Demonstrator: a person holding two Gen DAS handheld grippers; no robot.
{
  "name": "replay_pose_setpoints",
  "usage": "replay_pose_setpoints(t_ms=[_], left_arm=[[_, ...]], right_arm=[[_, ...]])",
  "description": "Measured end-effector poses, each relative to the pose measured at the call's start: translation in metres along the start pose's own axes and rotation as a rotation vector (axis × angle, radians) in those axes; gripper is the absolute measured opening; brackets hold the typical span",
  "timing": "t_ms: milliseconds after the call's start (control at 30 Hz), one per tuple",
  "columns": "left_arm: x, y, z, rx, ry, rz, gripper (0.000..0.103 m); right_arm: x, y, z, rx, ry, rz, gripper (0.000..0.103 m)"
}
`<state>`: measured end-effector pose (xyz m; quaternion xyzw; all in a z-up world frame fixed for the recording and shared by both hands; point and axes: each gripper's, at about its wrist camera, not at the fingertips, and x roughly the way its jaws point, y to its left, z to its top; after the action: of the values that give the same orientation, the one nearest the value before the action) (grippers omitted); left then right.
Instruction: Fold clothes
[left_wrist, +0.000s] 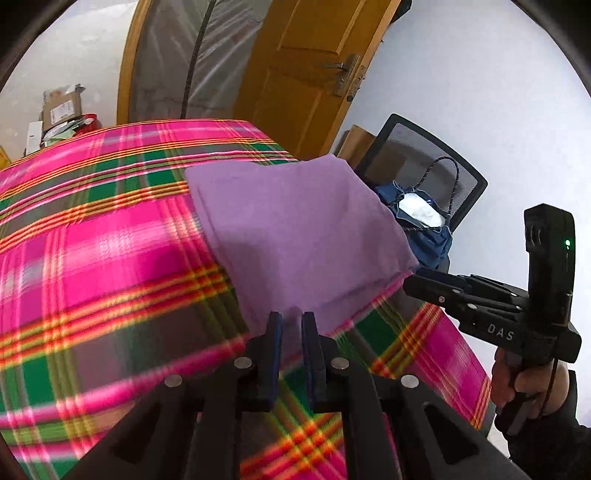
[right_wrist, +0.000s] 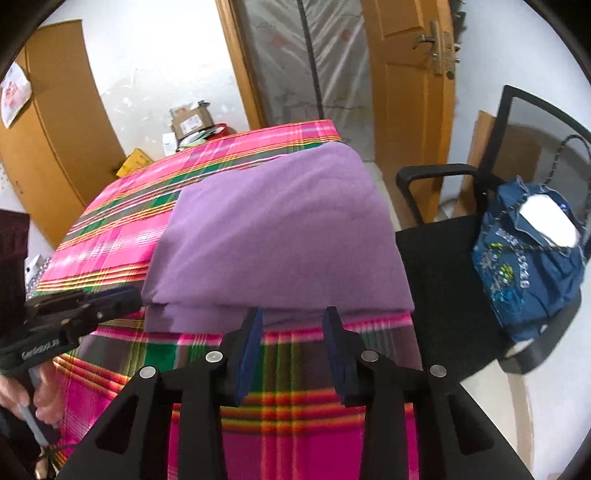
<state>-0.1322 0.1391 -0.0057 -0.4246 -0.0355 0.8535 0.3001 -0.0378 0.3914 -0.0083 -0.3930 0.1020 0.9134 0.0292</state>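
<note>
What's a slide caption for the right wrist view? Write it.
Right gripper, jaws open, faces the folded purple cloth on a plaid-covered table.

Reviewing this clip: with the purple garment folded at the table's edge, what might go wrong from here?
1. The purple garment lies along the table edge beside the chair; a nudge might slide it off.
2. The left tongs stand at its near hem; pulling away may drag the layers open.

Home room: door (right_wrist: 410, 74), plaid-covered table (right_wrist: 110, 229)
</note>
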Motion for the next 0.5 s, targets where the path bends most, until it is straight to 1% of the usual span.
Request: replay_pose_setpoints(t_ms=[167,300,500], left_arm=[[-0.022,0.0,-0.022,-0.008,-0.009,0.049,0.01],[-0.039,0.001,-0.034,-0.029,-0.024,0.086,0.01],[-0.063,-0.001,-0.049,-0.032,-0.054,0.125,0.01]], right_arm=[[-0.016,0.022,-0.013,-0.013,-0.013,-0.038,0.035],[-0.03,0.041,-0.023,-0.03,-0.034,-0.063,0.035],[-0.045,0.061,-0.038,-0.041,-0.055,-0.083,0.036]])
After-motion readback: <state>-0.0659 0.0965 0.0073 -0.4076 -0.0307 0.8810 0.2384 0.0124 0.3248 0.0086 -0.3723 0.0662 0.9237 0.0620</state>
